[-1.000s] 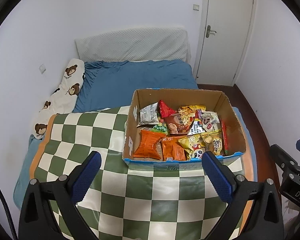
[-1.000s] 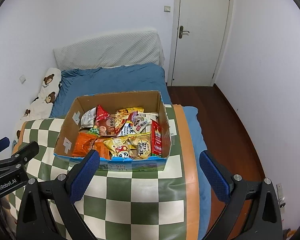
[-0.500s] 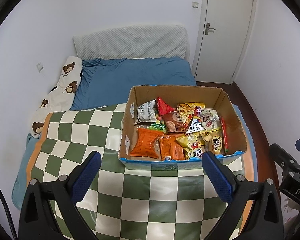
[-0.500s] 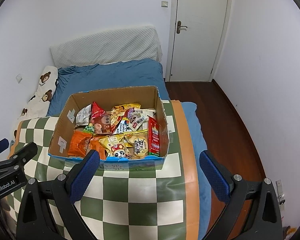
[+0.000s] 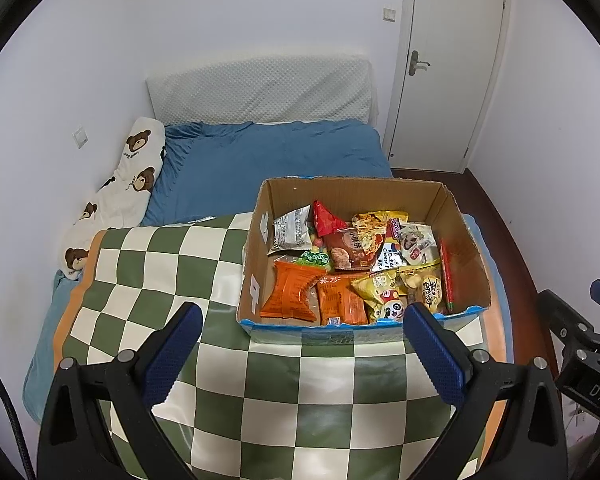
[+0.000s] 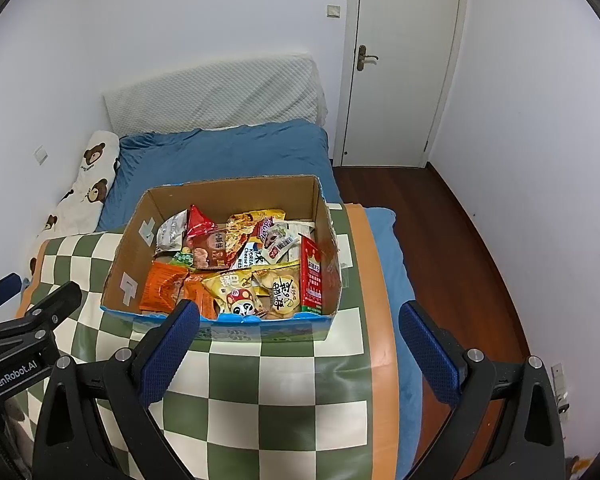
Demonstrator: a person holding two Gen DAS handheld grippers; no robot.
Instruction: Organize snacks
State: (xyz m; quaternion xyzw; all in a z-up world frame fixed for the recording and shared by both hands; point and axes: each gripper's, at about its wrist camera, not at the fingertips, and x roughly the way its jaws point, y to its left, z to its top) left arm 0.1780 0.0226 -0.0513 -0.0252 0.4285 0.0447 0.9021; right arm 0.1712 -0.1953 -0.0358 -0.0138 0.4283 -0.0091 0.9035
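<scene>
Snacks (image 5: 352, 268) lie heaped in a cardboard box (image 5: 466, 236) at the checkered cloth's (image 5: 148, 264) right edge, long side facing both grippers. The left gripper (image 5: 300, 344) and right gripper (image 6: 300, 344) hover empty, fingers wide apart. The box lies straight ahead; the orange packet (image 5: 290, 290) sits nearer the left.

We see an open cardboard box (image 5: 256, 276) on checkered cloth, crammed with snack packets (image 5: 352, 272), seemingly jumbled flat.

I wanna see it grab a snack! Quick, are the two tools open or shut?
Left tool: open, holding nothing.
Right tool: open, holding nothing.
</scene>
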